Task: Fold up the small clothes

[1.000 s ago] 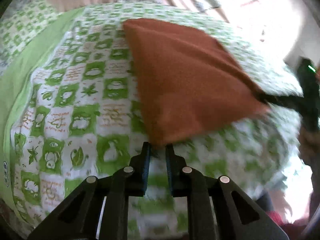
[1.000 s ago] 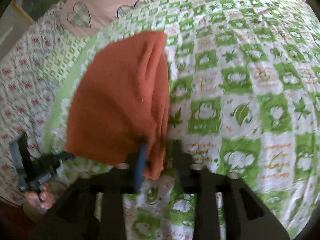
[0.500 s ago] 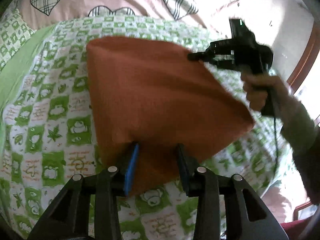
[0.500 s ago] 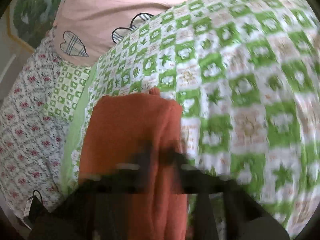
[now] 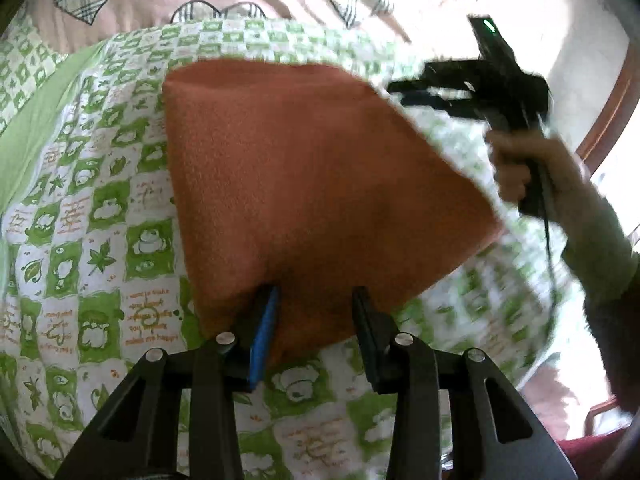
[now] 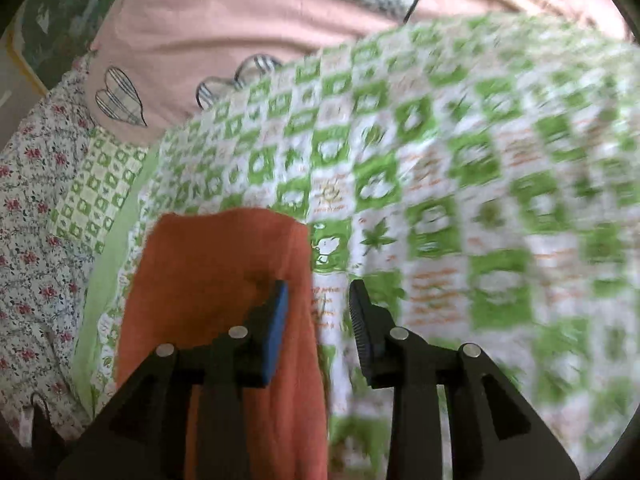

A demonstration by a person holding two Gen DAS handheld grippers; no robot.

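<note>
An orange cloth (image 5: 312,176) lies folded flat on the green-and-white checked bedspread (image 5: 100,248). My left gripper (image 5: 314,296) is open, its fingers standing apart over the cloth's near edge with nothing pinched. In the left wrist view my right gripper (image 5: 400,92), held by a hand (image 5: 516,168), hovers blurred at the cloth's far right corner. In the right wrist view the orange cloth (image 6: 208,280) lies below and to the left. My right gripper (image 6: 318,286) has its jaws opening. Its blue-padded left finger (image 6: 280,312) is over the cloth's right edge, and the pads press on nothing.
A pink quilt with checked hearts (image 5: 132,4) lies beyond the bedspread. A flowered sheet (image 6: 32,208) covers the left side in the right wrist view. A brown wooden frame (image 5: 612,108) and a bright wall stand at the right. A grey sleeve (image 5: 604,272) reaches in from the right.
My left gripper has gone from nearly shut to open at the cloth's near edge. My right gripper carried a corner to the far side, closed, then opened off the cloth.
</note>
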